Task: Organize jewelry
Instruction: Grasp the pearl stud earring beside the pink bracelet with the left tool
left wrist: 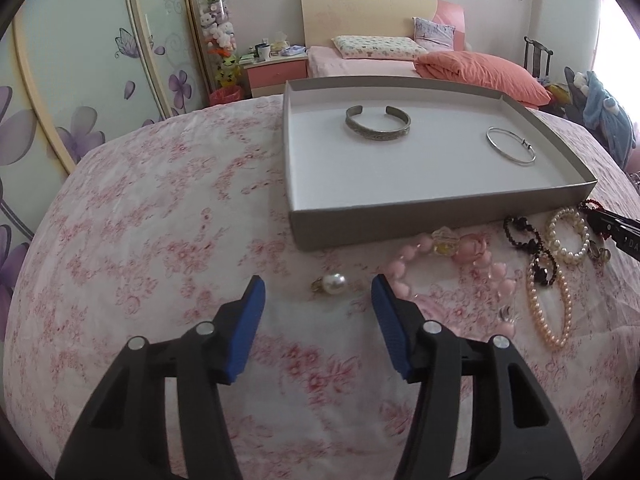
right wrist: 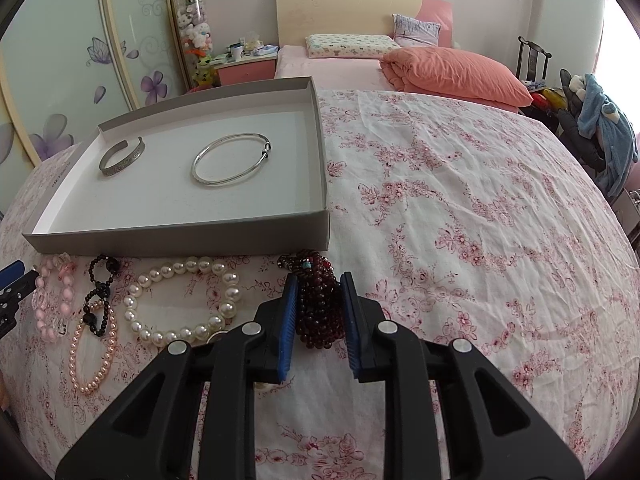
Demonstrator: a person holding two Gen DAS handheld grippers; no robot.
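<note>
Fingers (left wrist: 256, 300) of left gripper (left wrist: 318, 286) flank pearl ring (left wrist: 333, 282), pink bracelet (left wrist: 448, 264) touching 1.

Legible text: partial white lettering "DA" on black gripper (left wrist: 624, 236) body at far right edge, left wrist view. Faint print on tray (right wrist: 60, 172) left wall, unreadable.

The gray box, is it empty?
Not empty. The gray box holds a wide silver cuff and a thin silver bangle.

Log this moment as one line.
left gripper: open, pearl earring between tips | right gripper: shut on dark red bead bracelet | tray: cuff, bangle
</note>
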